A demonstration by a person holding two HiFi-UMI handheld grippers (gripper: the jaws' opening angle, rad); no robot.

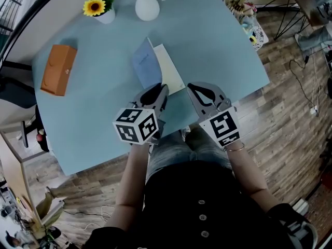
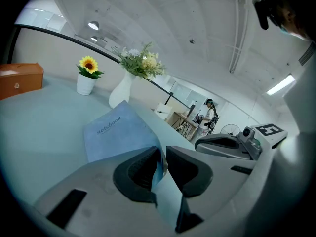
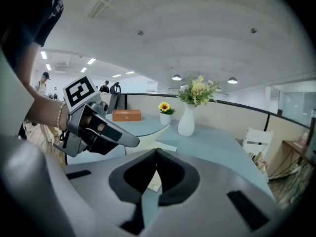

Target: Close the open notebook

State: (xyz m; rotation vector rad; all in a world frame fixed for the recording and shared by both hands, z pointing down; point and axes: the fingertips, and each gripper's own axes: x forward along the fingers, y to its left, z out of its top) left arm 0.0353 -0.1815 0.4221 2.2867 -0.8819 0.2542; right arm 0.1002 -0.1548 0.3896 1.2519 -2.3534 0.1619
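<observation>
Closing about half done: left gripper [image 2: 161, 154] clamps the notebook [image 1: 167, 69] by its cover [image 2: 116, 132], raised partway over the page, on the tabletop [image 1: 93, 113] near the vase [image 1: 147, 7]. Right gripper [image 3: 156, 153] clenched, empty. Cover not yet flat.

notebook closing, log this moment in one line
notebook: blue cover raised, not yet closed | left gripper: shut on notebook's cover edge | right gripper: shut, empty

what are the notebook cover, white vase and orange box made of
The notebook cover looks like thin matte blue card or soft plastic: it bends where lifted. The vase is likely ceramic, smooth even white. The box may be leatherette or wood, matte orange; too small to tell.
</observation>
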